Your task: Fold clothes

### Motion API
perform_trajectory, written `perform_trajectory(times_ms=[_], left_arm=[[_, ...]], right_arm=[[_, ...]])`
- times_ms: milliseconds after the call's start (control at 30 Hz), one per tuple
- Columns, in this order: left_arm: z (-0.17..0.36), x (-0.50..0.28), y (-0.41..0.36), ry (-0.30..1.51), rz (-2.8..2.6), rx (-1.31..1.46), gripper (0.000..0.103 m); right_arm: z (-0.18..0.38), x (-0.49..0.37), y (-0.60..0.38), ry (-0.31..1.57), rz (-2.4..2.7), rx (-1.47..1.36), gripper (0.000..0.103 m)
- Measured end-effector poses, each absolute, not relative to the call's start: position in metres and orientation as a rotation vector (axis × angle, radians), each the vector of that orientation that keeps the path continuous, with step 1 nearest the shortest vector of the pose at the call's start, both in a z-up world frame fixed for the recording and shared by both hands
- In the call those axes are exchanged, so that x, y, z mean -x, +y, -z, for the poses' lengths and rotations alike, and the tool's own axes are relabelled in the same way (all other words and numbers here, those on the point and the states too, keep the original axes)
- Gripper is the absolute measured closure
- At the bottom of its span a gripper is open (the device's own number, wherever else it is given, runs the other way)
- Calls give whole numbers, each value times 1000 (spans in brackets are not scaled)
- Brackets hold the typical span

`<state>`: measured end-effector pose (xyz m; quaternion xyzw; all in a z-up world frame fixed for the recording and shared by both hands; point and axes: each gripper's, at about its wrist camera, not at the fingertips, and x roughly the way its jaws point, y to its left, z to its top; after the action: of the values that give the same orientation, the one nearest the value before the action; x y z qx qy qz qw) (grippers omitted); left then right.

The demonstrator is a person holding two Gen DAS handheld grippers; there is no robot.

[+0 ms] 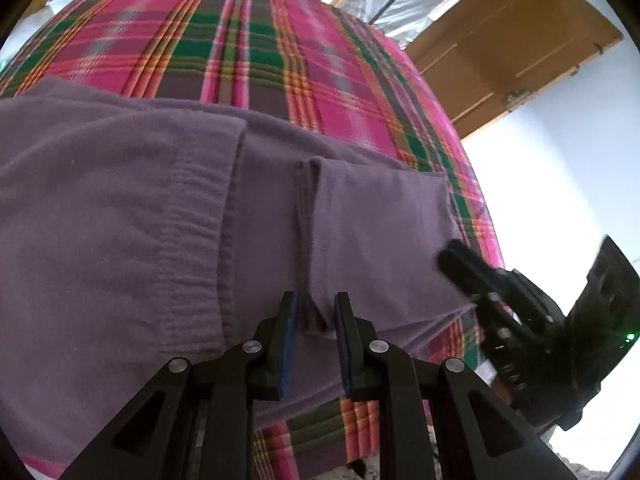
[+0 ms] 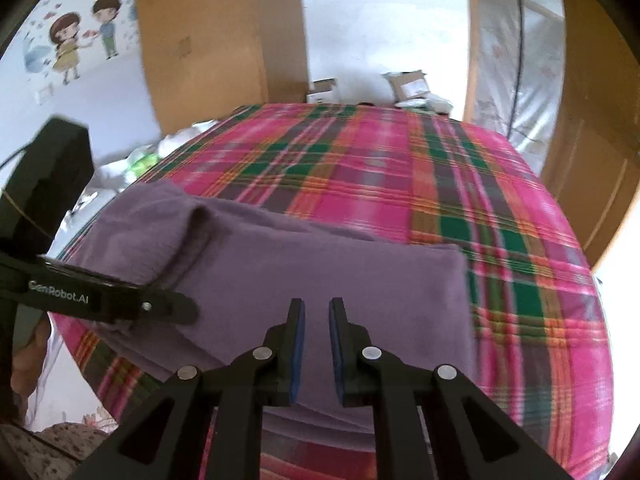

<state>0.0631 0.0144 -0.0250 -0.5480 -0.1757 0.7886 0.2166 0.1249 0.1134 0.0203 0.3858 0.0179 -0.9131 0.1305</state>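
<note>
The soft purple fleece garment (image 1: 160, 216) lies folded in layers on the bed with the pink and green plaid cover (image 1: 248, 40), filling the lower left of the left wrist view. Its near edge lies directly under the left gripper (image 1: 316, 312), whose jaws stand slightly apart around a dark drawstring (image 1: 306, 240) without pinching it. The right gripper (image 2: 316, 320) hovers over the garment's right part, jaws a little open and empty. Free cover remains at the upper right for moving.
</note>
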Motion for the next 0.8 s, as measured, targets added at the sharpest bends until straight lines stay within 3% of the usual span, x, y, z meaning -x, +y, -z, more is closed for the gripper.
perform_trajectory(times_ms=[800], left_arm=[[-13,-111,-79,-755,-2328,1350,84]], right_arm=[[-15,-58,39,150,2606,-1142,88]])
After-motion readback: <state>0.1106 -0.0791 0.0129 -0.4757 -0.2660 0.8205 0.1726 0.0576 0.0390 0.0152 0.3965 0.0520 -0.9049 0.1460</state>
